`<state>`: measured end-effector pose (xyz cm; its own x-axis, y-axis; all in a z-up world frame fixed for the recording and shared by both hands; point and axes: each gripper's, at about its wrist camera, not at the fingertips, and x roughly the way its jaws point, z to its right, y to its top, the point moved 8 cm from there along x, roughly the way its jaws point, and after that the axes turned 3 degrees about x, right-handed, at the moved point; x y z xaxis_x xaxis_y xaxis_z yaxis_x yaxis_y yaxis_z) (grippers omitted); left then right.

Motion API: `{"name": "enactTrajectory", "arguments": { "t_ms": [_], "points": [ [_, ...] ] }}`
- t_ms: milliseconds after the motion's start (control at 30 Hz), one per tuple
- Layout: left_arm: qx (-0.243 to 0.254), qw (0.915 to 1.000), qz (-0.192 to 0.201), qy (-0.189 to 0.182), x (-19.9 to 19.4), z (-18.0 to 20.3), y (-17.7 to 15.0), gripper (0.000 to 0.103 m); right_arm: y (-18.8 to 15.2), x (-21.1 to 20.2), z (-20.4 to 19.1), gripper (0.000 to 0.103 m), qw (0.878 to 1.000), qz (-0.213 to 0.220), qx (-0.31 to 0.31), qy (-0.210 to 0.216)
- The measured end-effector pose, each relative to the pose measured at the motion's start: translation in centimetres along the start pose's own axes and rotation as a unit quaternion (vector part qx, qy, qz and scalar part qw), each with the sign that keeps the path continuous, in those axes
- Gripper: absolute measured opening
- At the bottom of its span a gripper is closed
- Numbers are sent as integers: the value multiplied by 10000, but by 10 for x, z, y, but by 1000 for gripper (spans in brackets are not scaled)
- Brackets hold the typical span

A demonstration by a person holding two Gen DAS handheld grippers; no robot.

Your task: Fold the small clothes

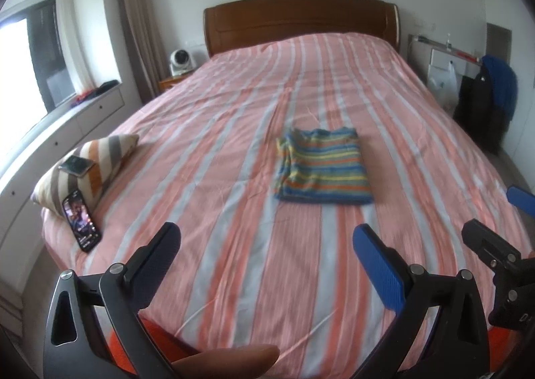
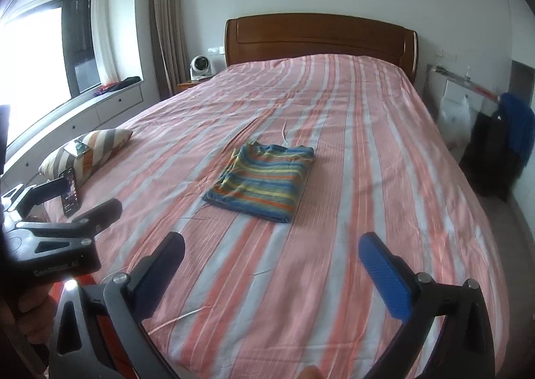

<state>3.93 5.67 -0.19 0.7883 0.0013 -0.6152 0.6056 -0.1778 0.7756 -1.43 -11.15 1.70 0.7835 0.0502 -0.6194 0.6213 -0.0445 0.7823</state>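
A bedroom holds a wide bed point(image 1: 234, 151) under a pink-and-grey striped cover, with a brown wooden headboard point(image 1: 301, 21) at its far end. Roughly midway down the bed from that headboard, a striped garment point(image 1: 322, 166) in blue, yellow and orange lies folded into a flat rectangle. Well beyond it toward the window side of the bed, a striped cushion point(image 1: 90, 165) props up a lit phone point(image 1: 82, 223). Nearer the foot, the left gripper point(image 1: 267, 265) and right gripper point(image 2: 272, 270) both hover spread wide, grasping nothing, well apart from the garment.
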Motion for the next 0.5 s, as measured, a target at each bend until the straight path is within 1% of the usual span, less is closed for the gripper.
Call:
{"name": "enactTrajectory", "arguments": {
  "t_ms": [100,233,333,500],
  "points": [
    [-9,10000,1,42,-1,-2,0,103,0,2,0,103,10000,-46,9,15],
    [-44,10000,-74,19,2,-4,-2,103,-2,4,0,103,9997,-43,-133,-184],
    [-42,9999,-101,0,3,-4,-2,103,-3,4,1,102,9998,-74,-79,-145],
    [-49,9999,-129,-32,3,-3,-3,103,0,3,-3,103,9997,-49,-191,-167]
  ]
}}
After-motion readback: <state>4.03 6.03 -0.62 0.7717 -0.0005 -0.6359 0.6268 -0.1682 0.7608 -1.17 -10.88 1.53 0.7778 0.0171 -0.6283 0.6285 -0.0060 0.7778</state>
